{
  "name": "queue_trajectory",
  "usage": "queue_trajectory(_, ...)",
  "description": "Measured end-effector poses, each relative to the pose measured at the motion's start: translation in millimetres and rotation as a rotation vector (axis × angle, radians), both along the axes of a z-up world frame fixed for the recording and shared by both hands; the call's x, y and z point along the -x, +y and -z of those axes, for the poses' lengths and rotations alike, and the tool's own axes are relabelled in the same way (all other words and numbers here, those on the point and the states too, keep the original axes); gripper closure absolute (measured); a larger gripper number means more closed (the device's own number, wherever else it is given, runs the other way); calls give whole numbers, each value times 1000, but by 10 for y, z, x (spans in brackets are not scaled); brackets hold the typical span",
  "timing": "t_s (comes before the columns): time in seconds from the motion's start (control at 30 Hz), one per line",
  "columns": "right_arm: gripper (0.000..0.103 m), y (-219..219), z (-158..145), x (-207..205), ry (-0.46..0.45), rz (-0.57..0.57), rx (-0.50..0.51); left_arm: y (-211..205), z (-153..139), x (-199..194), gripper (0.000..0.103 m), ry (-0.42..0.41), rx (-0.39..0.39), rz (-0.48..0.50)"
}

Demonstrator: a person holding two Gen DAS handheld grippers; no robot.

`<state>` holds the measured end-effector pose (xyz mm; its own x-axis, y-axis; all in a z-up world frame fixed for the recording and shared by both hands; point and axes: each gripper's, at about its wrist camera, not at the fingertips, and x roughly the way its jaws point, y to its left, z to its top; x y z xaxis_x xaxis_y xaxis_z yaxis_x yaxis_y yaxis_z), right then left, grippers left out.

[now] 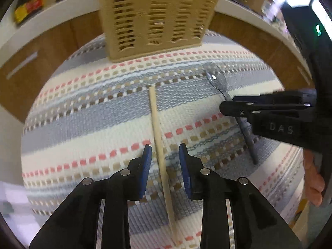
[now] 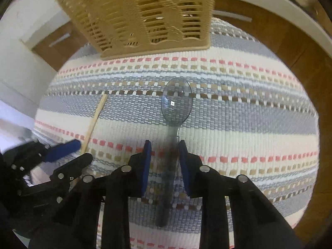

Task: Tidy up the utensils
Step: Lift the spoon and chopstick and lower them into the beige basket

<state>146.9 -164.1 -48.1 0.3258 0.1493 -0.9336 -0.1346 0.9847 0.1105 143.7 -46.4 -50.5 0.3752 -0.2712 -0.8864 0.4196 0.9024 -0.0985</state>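
**A:** What lies on the mat (image 1: pixel 87 112)?

**B:** A striped woven mat carries three things. A tan slotted basket (image 1: pixel 157 16) stands upright at the mat's far edge. A pale wooden stick (image 1: pixel 159 145) lies on the mat, running from near its middle toward the near edge. A clear plastic spoon (image 2: pixel 176 103) lies beside the stick, apart from it, bowl toward the basket and handle toward the near edge.

**A:** Where is the left gripper (image 1: pixel 165 151)?

**B:** It points down over the stick. Its blue pads (image 1: pixel 146 159) stand on either side of the stick with a gap on both sides, so the jaws are spread and pinch nothing.

**A:** And the right gripper (image 2: pixel 165 147)?

**B:** It points down over the spoon's handle. The handle passes between the pads, close to the pad on the picture's right. The handle is blurred there, so contact cannot be told, but the jaws stand apart rather than pressed onto it.

**A:** What surrounds the mat?

**B:** Brown wood, then a white rim beyond.
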Motion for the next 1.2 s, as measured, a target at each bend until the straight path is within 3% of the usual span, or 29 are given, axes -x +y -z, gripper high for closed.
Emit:
queue_trajectory(0.07,92,91,7,-3,-8,-18,62,-91,5,-26,77,-4,-55,23)
queue_trajectory(0.17,93,166,16,-8,-20,-41,96,-228,21,-1,90,-43,-151,46)
queue_trajectory(0.2,93,165,16,-5,-22,-41,91,-245,18,13,98,-48,-154,53)
queue_trajectory(0.27,93,80,-21,36,-32,-31,53,-243,9,29,99,-62,-152,44)
queue_trajectory(0.43,93,-161,-294,201,-117,-36,-36,-3,-214,119,99,-117,7,8)
queue_trajectory(0.8,93,-354,-1398,491,-421,-79,-124,352,-1377,368,99,-447,290,-46)
queue_trajectory(1.0,93,-326,-1774,380,-548,-79,-153,496,-1912,300,99,-607,403,-109)
queue_trajectory(1.2,93,-434,-2009,150,-670,-60,-193,545,-2134,73,99,-716,476,-153)
